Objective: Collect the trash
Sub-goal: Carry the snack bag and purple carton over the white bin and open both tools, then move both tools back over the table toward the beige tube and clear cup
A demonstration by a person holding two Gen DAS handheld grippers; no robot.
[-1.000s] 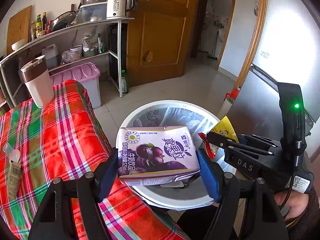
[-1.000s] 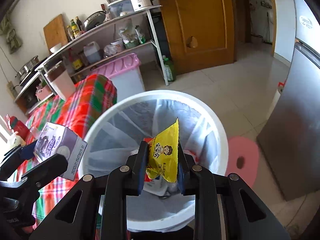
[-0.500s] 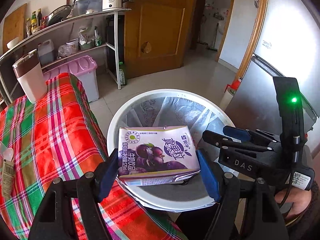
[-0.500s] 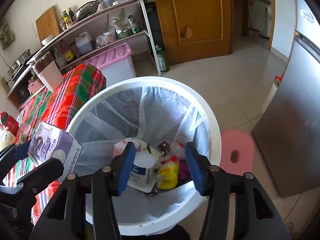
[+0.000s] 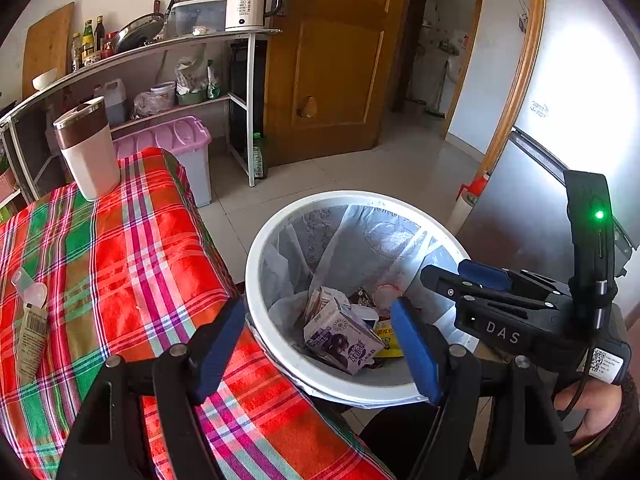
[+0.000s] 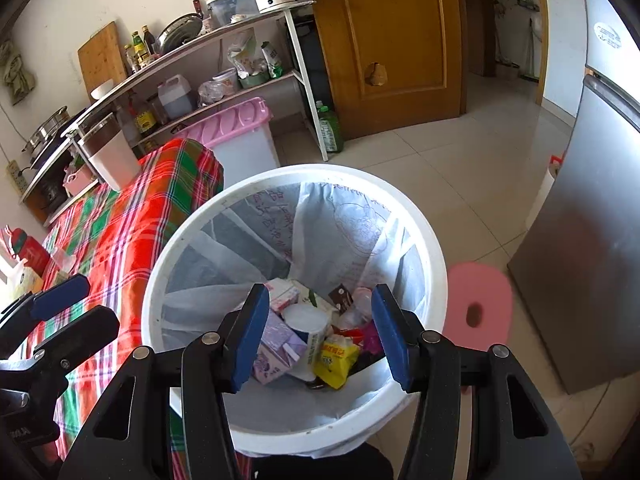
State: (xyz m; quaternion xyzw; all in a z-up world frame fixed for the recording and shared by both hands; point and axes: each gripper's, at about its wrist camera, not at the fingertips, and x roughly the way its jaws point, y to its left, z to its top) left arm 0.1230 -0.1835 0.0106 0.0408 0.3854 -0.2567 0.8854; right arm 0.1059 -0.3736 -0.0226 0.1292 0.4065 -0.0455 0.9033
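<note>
Trash bin (image 6: 296,436) on the floor, tight against the right edge of the table (image 5: 120,248). In the bin, at the bottom: milk carton (image 5: 342,338) to the left, snack packet (image 6: 334,362) to the right, paper cup (image 6: 308,322) between and behind. On the table: tumbler (image 5: 90,148) at the far end, sachet (image 5: 30,336) near the left edge. Behind the table, storage box (image 6: 240,140) on the floor under a shelf rack (image 5: 168,44); kettle (image 5: 250,2) on top. Stool (image 6: 478,304) right of the bin, fridge (image 6: 588,240) further right
</note>
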